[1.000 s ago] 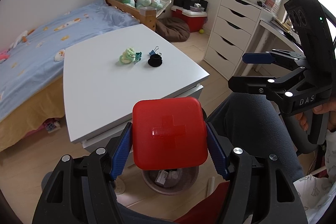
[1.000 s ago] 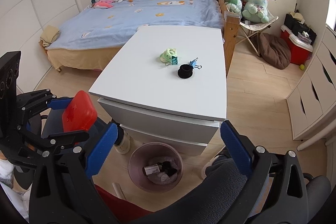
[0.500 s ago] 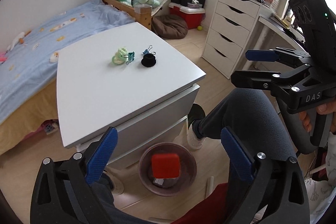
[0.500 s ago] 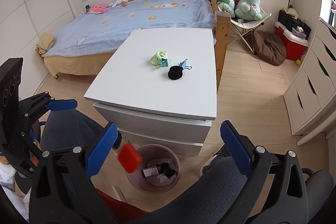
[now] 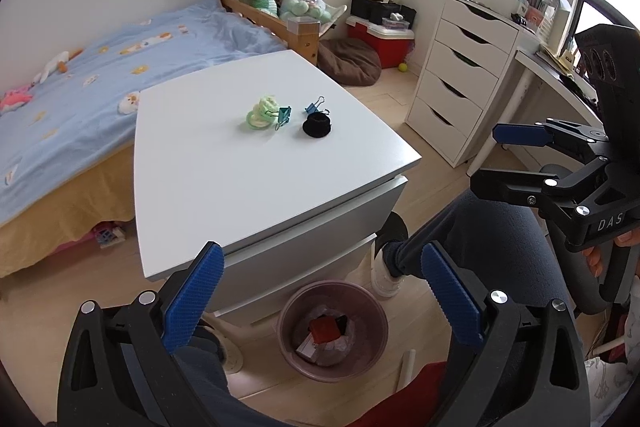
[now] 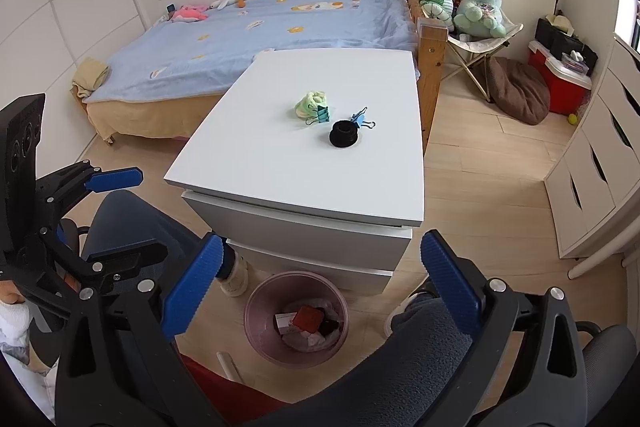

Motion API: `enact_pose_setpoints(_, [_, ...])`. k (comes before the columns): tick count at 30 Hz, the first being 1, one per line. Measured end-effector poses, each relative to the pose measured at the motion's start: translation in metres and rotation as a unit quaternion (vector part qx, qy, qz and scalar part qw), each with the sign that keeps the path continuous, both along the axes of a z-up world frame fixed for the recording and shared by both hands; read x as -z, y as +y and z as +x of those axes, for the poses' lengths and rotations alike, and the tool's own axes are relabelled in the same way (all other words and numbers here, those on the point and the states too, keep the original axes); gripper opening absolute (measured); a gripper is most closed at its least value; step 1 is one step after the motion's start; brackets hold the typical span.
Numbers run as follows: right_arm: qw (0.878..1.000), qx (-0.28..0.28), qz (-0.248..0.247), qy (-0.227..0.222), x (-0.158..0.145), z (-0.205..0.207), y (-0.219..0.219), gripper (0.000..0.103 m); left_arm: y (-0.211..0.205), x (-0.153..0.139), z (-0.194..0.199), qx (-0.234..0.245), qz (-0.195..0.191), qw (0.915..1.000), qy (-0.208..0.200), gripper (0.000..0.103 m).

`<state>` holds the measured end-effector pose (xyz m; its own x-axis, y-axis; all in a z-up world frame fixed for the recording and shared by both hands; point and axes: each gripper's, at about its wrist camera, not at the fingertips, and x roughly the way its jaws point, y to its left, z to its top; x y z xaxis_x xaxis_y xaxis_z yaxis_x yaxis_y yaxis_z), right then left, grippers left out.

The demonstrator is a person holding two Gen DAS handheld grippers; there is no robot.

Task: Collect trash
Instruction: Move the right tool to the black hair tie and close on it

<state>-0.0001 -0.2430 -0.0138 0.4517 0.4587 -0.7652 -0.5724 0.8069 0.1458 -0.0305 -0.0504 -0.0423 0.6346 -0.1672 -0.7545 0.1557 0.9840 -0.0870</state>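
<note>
A red square box lies inside the pink waste bin on the floor in front of the white table; it also shows in the right wrist view in the bin. My left gripper is open and empty, above the bin. My right gripper is open and empty, also above the bin. On the table lie a green hair tie, a teal binder clip, a blue binder clip and a black hair tie.
The bin holds papers and wrappers. The person's legs flank the bin. A bed stands behind the table, a white drawer unit to the right, and a red cooler and brown cushion in the back corner.
My left gripper opened and let go of the red box, which fell into the bin. Both grippers drew back slightly from the table.
</note>
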Motion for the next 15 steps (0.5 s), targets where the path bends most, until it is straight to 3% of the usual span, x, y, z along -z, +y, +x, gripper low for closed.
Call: enact_pose_setpoints(15, [0.999, 0.001, -0.024, 0.023, 0.011, 0.052, 0.031, 0.098, 0.04, -0.003, 0.022, -0.049, 0.007, 0.9985, -0.026, 0.095])
